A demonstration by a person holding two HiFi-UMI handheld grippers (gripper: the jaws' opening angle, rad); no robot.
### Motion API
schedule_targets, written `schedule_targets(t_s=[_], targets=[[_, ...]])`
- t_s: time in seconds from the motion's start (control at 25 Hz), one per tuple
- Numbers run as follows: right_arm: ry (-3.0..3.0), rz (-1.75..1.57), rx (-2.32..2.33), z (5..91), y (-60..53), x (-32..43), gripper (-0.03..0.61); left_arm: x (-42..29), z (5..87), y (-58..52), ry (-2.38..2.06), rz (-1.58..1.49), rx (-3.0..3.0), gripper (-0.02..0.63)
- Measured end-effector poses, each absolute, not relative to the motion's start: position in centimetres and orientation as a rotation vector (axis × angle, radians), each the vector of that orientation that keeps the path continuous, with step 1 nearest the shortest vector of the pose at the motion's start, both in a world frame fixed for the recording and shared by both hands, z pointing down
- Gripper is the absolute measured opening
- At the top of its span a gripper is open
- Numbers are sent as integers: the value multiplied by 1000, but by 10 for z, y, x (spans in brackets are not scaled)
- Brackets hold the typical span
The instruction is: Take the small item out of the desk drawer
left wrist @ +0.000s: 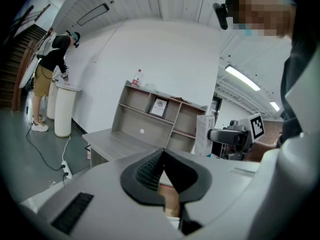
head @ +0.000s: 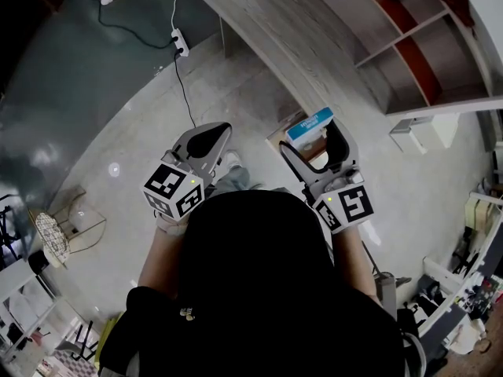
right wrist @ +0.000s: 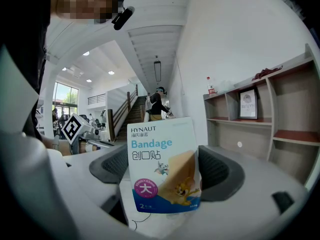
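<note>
Label: white-and-blue flat cardboard bandage box [right wrist: 162, 166], printed "HYNAUT Bandage".
Right gripper [head: 313, 141]: ribbed black jaws pinching the box upright, near the grey wood-grain table [head: 267, 22].
Left gripper [left wrist: 161, 164]: jaws pressed together, empty.

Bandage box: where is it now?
The bandage box stands clamped in the right gripper, right of centre in the head view, near the grey desk.

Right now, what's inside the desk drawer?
Little can be seen. Only the drawer rim shows in the head view. The bandage box, clamped in the right gripper, covers most of the inside, so any remaining contents are hidden.
</note>
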State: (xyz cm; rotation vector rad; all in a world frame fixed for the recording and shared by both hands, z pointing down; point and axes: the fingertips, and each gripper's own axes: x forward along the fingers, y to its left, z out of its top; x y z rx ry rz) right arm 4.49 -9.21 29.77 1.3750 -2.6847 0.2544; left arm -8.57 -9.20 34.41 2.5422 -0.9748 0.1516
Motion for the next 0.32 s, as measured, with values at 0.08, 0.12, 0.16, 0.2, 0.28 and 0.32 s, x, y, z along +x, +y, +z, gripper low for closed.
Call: schedule_targets(t_s=[0.08,0.12,0.16,0.2,0.28,0.32], targets=[[-2682,254,1381,298,-91,46,421,-85,344,-91,-970,152,2544,9],[-2683,253,1385,298,-91,46,421,-85,344,-90,-969,153,2545,9],[-2681,254,1387,298,-91,46,421,-84,345,-90,-968,154,2545,9],[-2678,256,1387,299,-90,47,420,-84,345,-90,-968,154,2545,9],[-2671,260,1388,300,-90,48,420,-85,345,-91,-967,154,2545,9],[-2667,261,1388,301,-90,48,420,-85,345,-91,-967,154,2544,9]])
